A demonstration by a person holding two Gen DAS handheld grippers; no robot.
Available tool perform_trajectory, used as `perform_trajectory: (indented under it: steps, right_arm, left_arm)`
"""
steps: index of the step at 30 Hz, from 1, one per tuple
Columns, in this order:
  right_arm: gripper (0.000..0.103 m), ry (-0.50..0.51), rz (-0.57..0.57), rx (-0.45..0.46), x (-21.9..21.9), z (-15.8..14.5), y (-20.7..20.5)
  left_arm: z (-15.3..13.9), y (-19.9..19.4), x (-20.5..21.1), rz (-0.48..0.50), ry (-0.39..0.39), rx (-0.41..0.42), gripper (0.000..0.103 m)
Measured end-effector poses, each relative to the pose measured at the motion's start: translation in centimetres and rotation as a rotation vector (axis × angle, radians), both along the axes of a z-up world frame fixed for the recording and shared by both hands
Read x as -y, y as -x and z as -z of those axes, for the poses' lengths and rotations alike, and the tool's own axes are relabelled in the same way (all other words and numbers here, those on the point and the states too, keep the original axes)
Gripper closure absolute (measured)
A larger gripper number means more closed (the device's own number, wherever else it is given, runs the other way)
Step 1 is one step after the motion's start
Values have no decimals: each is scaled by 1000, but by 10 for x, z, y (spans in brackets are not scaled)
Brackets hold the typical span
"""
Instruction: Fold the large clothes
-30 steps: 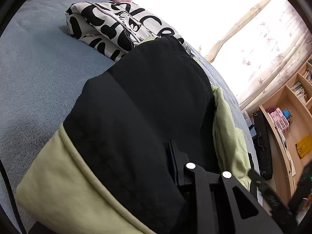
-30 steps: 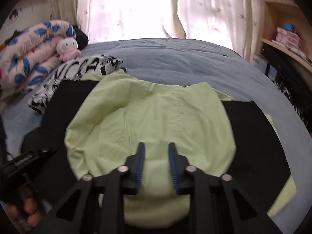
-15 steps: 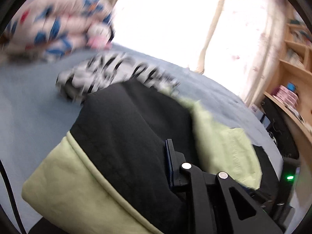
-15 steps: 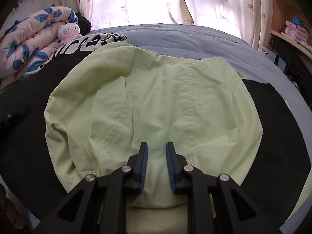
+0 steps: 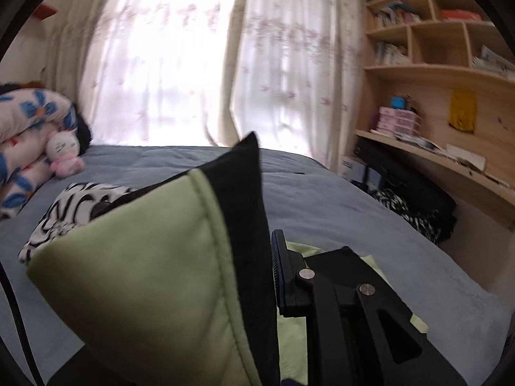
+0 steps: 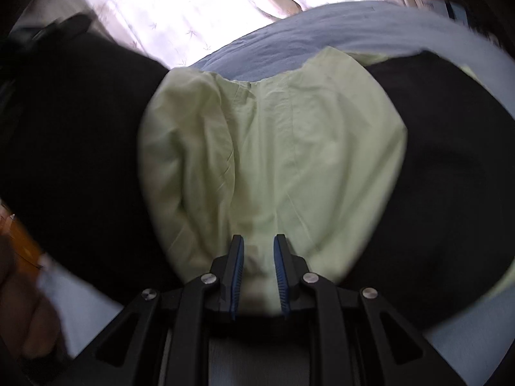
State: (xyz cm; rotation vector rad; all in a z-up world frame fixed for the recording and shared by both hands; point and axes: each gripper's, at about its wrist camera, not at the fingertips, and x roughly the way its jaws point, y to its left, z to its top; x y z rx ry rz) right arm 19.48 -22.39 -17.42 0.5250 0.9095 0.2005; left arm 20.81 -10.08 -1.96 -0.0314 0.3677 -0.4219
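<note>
A black and light green garment (image 6: 273, 160) lies on the blue-grey bed (image 6: 289, 38). In the left wrist view my left gripper (image 5: 270, 273) is shut on a black sleeve with a green cuff (image 5: 154, 276) and holds it up off the bed; only its right finger (image 5: 283, 276) shows, the other is behind the cloth. In the right wrist view my right gripper (image 6: 257, 273) sits on the green hood, its blue pads (image 6: 237, 273) a small gap apart with green cloth between them. The lifted black sleeve (image 6: 80, 128) fills the left of that view.
A folded black-and-white printed garment (image 5: 74, 209) lies on the bed (image 5: 322, 199) to the left. A floral quilt (image 5: 25, 141) and a pink plush toy (image 5: 64, 154) sit at the far left. Wooden shelves and a desk (image 5: 434, 122) stand to the right, curtains (image 5: 209, 64) behind.
My left gripper has lifted the sleeve off the bed and swung it upward, so its view now faces the window. My right gripper has stayed on the green hood, closer to the cloth.
</note>
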Motion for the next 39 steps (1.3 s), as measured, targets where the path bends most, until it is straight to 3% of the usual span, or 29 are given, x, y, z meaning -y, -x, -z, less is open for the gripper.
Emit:
perform_trajectory:
  steps: [2, 5, 8, 12, 14, 15, 19, 22, 25, 26, 28, 30, 32, 34, 36, 39]
  right_arm:
    - [85, -5, 55, -10, 22, -7, 14]
    - [85, 143, 224, -38, 72, -20, 41]
    - [85, 229, 376, -55, 117, -27, 64]
    - [84, 236, 478, -93, 161, -22, 83]
    - [84, 224, 493, -111, 170, -16, 87]
    - [84, 218, 496, -120, 174, -13, 89]
    - [84, 175, 482, -136, 176, -5, 90]
    - [84, 151, 471, -132, 177, -6, 89]
    - [82, 125, 467, -117, 179, -11, 91]
    - [80, 117, 465, -110, 179, -14, 95]
    - [63, 89, 460, -89, 178, -21, 98]
    - [57, 59, 444, -63, 176, -30, 101]
    - [56, 39, 411, -45, 174, -38, 98]
    - [56, 29, 379, -43, 171, -47, 92]
    - [56, 2, 321, -31, 169, -54, 82]
    - [56, 8, 248, -44, 163, -64, 66]
  left_arm:
    - [1, 3, 34, 63, -36, -5, 90]
    - [7, 12, 81, 157, -70, -25, 90]
    - [29, 25, 126, 252, -118, -63, 90]
    - [75, 26, 171, 324, -220, -185, 90]
    - [102, 22, 184, 357, -278, -272, 83]
    - [108, 21, 185, 371, -284, -301, 75]
    - [114, 18, 178, 445, -235, -433, 53]
    - [98, 28, 165, 479, -200, -416, 39]
    - [73, 45, 146, 510, -172, -372, 34]
    - [62, 53, 133, 503, -160, -345, 32]
    - [47, 59, 111, 464, -145, -306, 27]
    - [38, 57, 85, 398, -132, -285, 25]
    - [36, 49, 58, 297, -143, -293, 24]
    - [44, 38, 36, 204, -163, -326, 24]
    - [63, 20, 9, 95, -177, -411, 25]
    - [93, 3, -25, 11, -113, -539, 25]
